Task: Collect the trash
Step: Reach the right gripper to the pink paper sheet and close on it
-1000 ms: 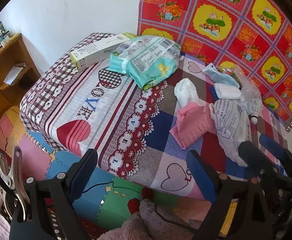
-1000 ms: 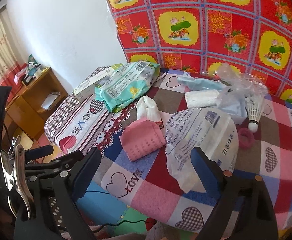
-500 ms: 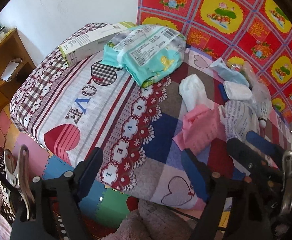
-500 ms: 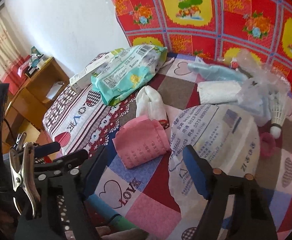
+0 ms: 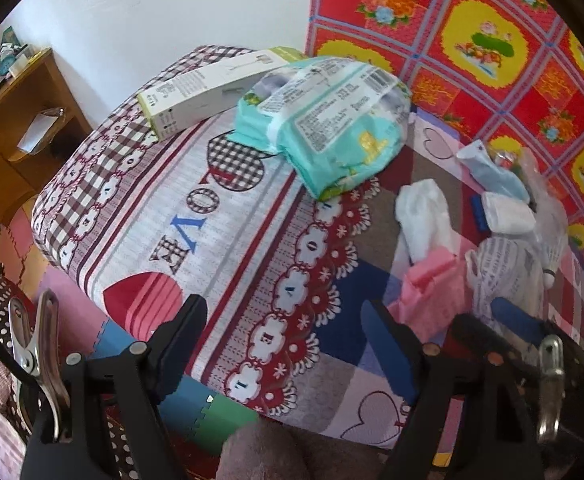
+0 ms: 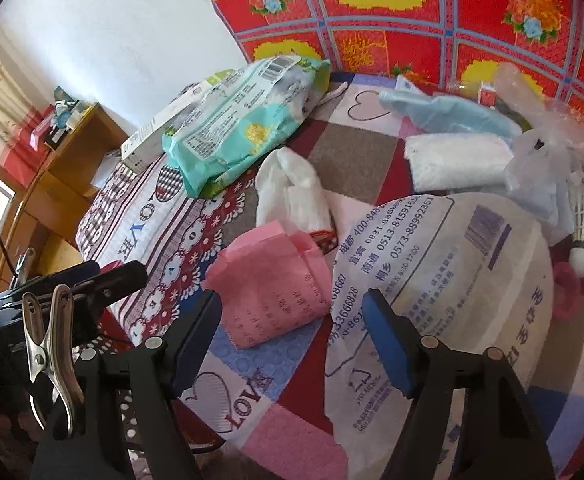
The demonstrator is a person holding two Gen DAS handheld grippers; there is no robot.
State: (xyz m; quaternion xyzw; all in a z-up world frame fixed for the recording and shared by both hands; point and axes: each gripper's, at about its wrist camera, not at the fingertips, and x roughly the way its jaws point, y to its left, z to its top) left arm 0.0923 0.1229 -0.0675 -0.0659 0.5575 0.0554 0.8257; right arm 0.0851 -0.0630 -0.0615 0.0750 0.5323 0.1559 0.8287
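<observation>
Pink crumpled paper lies near the front edge of the bed, touching a white printed plastic bag on its right and a white wad of tissue behind it; this loose litter is clustered on the right part of the patchwork sheet, so both tools are angled down toward it. The right hand-held gripper hangs just above the seam between pink paper and bag, jaws moderately wide with nothing between them, seemingly lined up to pinch one of the two. The left hand-held gripper stands wide and empty over the sheet's front edge, well short of the teal wipes pack and the long carton. Compared with a second ago, both pairs of jaws have narrowed somewhat, both tools have come lower and closer to the bed, and the trash looms larger in the right view.
</observation>
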